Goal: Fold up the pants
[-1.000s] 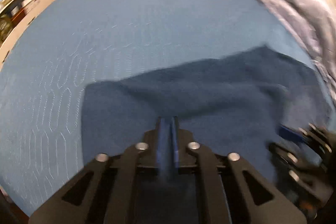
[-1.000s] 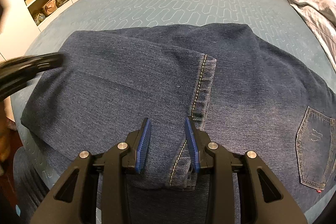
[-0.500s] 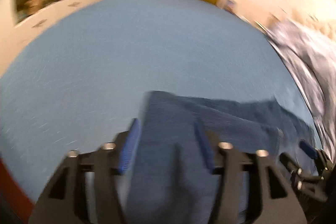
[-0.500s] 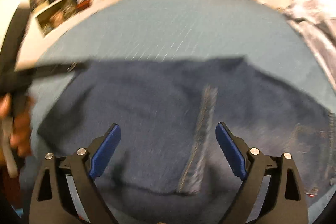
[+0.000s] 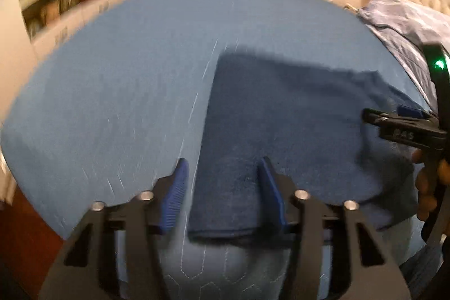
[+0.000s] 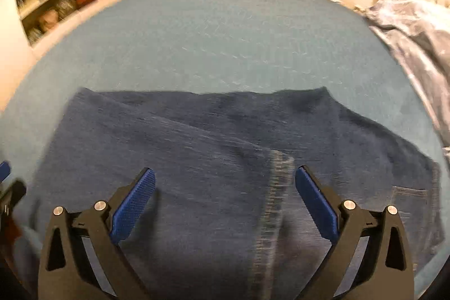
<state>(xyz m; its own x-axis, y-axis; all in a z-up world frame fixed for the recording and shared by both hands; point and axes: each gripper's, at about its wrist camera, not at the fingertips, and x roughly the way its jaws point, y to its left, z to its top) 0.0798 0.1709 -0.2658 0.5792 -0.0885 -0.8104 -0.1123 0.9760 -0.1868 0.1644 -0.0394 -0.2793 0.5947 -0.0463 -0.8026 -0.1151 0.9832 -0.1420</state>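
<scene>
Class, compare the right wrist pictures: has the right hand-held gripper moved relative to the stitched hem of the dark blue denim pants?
Yes. The right hand-held gripper has drawn back and its jaws are opening, clear of the stitched hem of the pants.

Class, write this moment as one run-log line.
jeans: folded on bed | left gripper: closing, over corner | right gripper: opening, released hem

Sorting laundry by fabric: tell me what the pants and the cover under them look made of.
Pants: denim, likely cotton; dark blue matte twill with a pale-stitched hem and back pocket.
Cover: blue quilted textile, soft matte; pale stitched patterns show. Fibre unclear.
</scene>
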